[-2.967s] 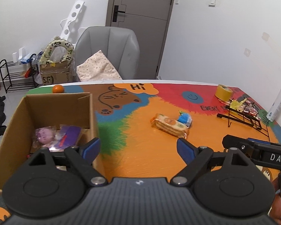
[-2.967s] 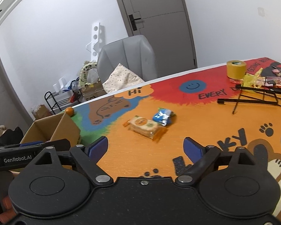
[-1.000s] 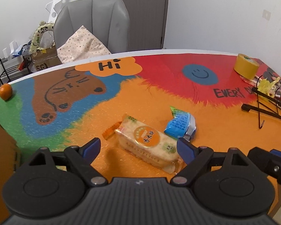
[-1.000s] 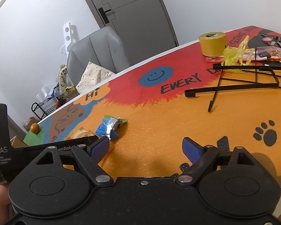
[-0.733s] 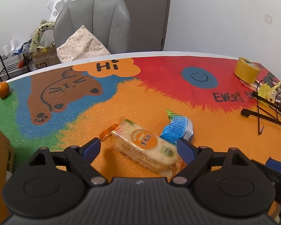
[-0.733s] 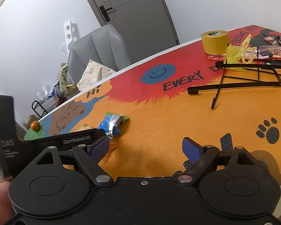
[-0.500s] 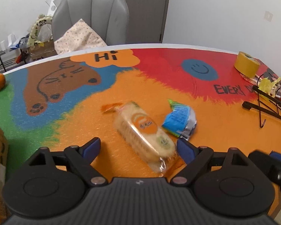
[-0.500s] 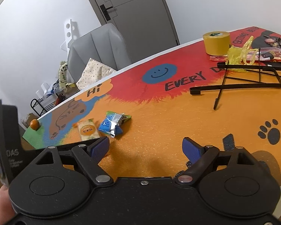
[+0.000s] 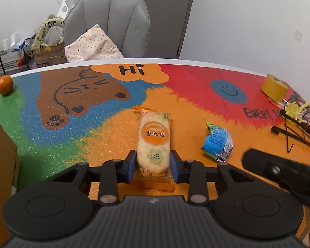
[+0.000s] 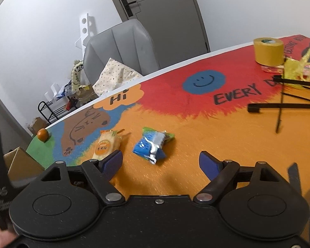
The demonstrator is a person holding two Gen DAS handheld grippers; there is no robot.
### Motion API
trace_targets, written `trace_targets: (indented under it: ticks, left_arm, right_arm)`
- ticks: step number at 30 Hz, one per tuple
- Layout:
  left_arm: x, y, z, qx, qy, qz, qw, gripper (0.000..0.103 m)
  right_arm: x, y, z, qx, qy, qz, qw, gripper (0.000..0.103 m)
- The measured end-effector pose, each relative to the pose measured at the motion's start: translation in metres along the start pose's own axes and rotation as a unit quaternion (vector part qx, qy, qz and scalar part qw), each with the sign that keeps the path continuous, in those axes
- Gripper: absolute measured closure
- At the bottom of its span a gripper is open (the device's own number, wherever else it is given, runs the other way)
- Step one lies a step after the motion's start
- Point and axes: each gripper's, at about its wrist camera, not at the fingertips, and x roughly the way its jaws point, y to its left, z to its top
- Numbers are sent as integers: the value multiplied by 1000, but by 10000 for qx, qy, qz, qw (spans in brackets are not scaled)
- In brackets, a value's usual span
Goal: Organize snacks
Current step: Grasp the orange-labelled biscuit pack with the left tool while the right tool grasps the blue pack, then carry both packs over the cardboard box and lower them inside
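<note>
A clear rice cracker packet (image 9: 154, 142) with an orange round label lies lengthwise on the colourful table mat. My left gripper (image 9: 153, 165) has its jaws closing on the packet's near end, and both blue pads touch its sides. A crumpled blue snack packet (image 9: 217, 142) lies just to its right. In the right wrist view the blue snack packet (image 10: 152, 144) rests ahead of my right gripper (image 10: 161, 163). Its jaws stand wide, closing slightly, with nothing between them. The rice cracker packet (image 10: 106, 144) shows beyond the left finger.
A cardboard box (image 9: 0, 165) stands at the table's left edge. A small orange (image 9: 4, 84) sits on the far left corner. A yellow tape roll (image 9: 274, 86) and a black wire rack (image 9: 295, 132) are at the right. A grey chair (image 9: 107, 24) stands behind the table.
The left jaws have gone from wide apart to closed around the rice cracker packet, which now points away from the camera. The right gripper has drawn closer to the blue packet.
</note>
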Motion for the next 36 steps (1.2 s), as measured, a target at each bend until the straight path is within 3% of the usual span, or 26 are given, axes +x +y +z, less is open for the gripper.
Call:
trace_targets:
  ticks: [6,14,16,17,19,21,36]
  left_arm:
    - [-8,11,2,-124,-89,11,9999,70]
    - [-13,27,5,-379,-128,73,9992,70]
    - [-16,28,4,-418,-128,70,9990,70]
    - [-17,28,4,-426,-127,66,9990,70]
    - [-20,28,2,-418,-139,70,9990,70]
    - [-23,29,1,-417,-136,53,9990,70]
    - [-61,21,-19,-272,-261,-123,9992,70]
  right_arm:
    - [21,10,9,-60,69,-83,9999,23]
    - [46,19,13,-181,328,-256,9990,33]
    - [50,18,9,-182,532,-269,9981,57]
    - [48,18,6,-256,475,-293,9981,60]
    - [43,18,2,-281,531,-273,9978,83]
    - [38,14,-2,-148,577,-134,9981,92]
    - [-20,8,-31,49,144,74,9999,98]
